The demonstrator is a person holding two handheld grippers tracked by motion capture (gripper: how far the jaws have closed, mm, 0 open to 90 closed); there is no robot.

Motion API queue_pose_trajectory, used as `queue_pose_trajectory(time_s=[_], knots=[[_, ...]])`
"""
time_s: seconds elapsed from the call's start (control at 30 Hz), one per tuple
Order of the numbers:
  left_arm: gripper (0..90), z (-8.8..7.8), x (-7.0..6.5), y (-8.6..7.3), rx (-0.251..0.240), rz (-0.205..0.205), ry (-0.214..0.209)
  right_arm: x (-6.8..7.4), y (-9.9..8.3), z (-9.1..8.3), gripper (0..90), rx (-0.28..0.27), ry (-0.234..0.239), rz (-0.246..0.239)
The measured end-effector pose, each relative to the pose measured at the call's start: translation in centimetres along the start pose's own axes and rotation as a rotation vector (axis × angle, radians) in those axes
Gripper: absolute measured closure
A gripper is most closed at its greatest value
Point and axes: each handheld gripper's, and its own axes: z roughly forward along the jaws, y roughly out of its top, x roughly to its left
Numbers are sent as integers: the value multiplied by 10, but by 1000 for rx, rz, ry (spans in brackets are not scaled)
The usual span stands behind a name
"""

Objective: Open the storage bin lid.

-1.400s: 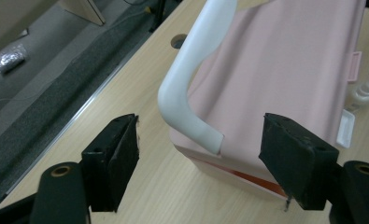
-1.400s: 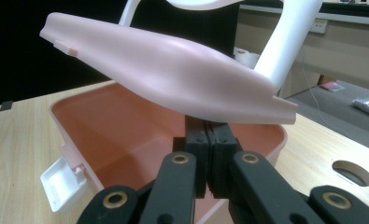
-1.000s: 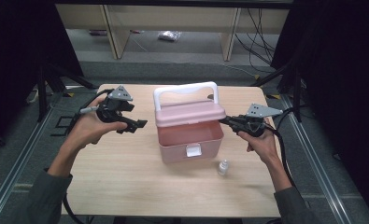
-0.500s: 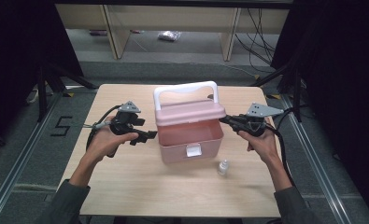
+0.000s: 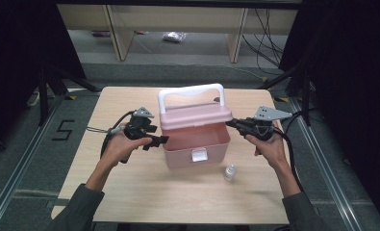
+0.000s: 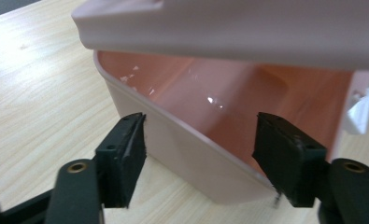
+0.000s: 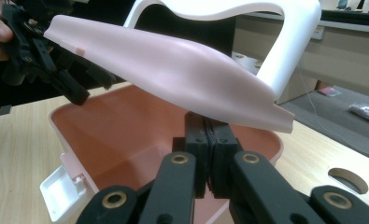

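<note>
A pink box [image 5: 197, 149] stands mid-table, its lid [image 5: 195, 115] with a white handle [image 5: 190, 91] tilted up. My right gripper [image 5: 228, 124] is shut, its tips tucked under the lid's right edge [image 7: 266, 112], and the lid rests on them. My left gripper [image 5: 161, 140] is open at the box's left wall. In the left gripper view that wall [image 6: 191, 154] runs between the jaws, one outside and one inside, with gaps on both sides. Its jaws have just been closing around the wall. The box's inside [image 7: 117, 126] looks empty.
A small clear bottle [image 5: 230, 173] stands on the wooden table [image 5: 130, 192] just in front of the box's right corner. The box's white latch [image 5: 198, 155] hangs open at its front. A round hole [image 7: 348, 179] is cut in the tabletop at the right.
My left hand has come down and rightward from the table's left side to the box's left wall. The right hand and the raised lid have stayed in place.
</note>
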Motion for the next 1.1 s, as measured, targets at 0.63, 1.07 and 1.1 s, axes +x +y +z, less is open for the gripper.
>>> queue_pose_trajectory(time_s=[0.63, 1.07, 1.1], knots=[[480, 10, 2, -6, -1, -29, -33, -1, 10, -1, 894, -22, -25, -4], [509, 13, 6, -6, -15, -39, -51, -11, 26, 4, 894, -63, -53, -10], [513, 13, 7, -5, -12, -35, -54, -13, 28, 5, 894, -72, -55, -10]])
